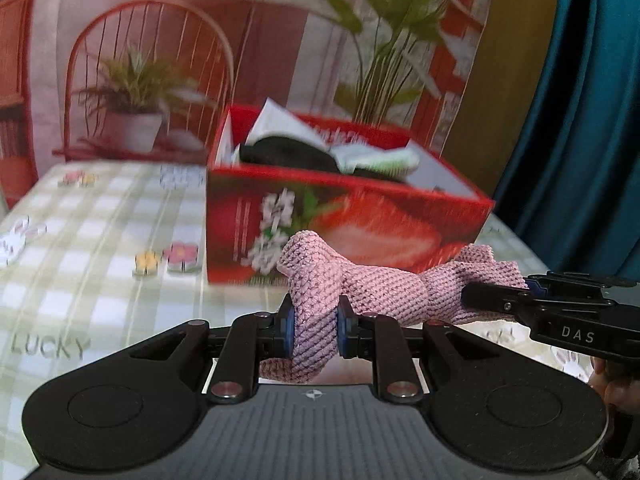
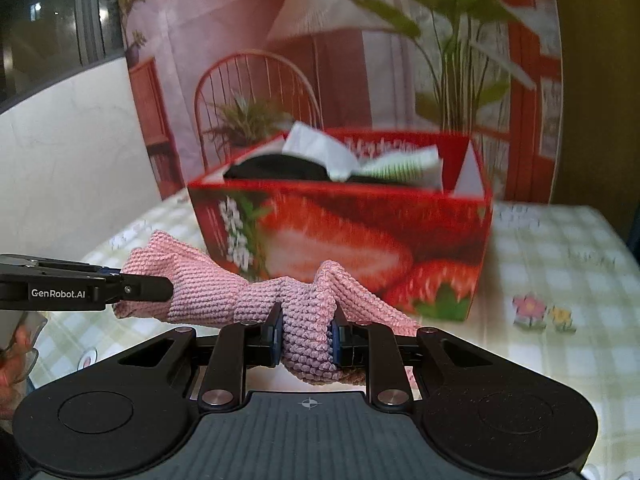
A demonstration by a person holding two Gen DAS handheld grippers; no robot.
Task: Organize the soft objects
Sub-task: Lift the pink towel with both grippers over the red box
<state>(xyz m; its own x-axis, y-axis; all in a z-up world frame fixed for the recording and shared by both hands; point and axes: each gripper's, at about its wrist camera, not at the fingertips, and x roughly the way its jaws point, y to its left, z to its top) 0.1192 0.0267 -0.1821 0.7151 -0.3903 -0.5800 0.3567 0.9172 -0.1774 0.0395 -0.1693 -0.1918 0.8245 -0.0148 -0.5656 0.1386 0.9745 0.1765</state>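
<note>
Left wrist view shows a red box [image 1: 348, 232] with strawberry pictures on it, standing on the tabletop [image 1: 100, 248] right behind the grippers. Black, white and green soft things [image 1: 320, 152] already lie inside the box, piled up to its rim. A checked cloth with small flowers and the word LUCKY covers the tabletop. Behind the box hangs a big picture of a red chair, a lamp and green plants [image 1: 132, 92]. A blue curtain [image 1: 592, 100] hangs on the far right.

A pink knitted cloth [image 1: 380, 288] is held up in the air in front of the box, above the tabletop. It is bunched and twisted like a rope, with a bumpy knit. The left gripper [image 1: 316, 328] is squeezed tight on one end of it. The right gripper [image 1: 496, 296] comes in from the right side and pinches the other end.

Right wrist view shows the same pink knitted cloth [image 2: 224, 296] stretched between both grippers, with the right gripper [image 2: 306, 336] clamped on its bunched end and the left gripper [image 2: 136, 284] biting the far end. The red box [image 2: 360, 240] stands just past it.
</note>
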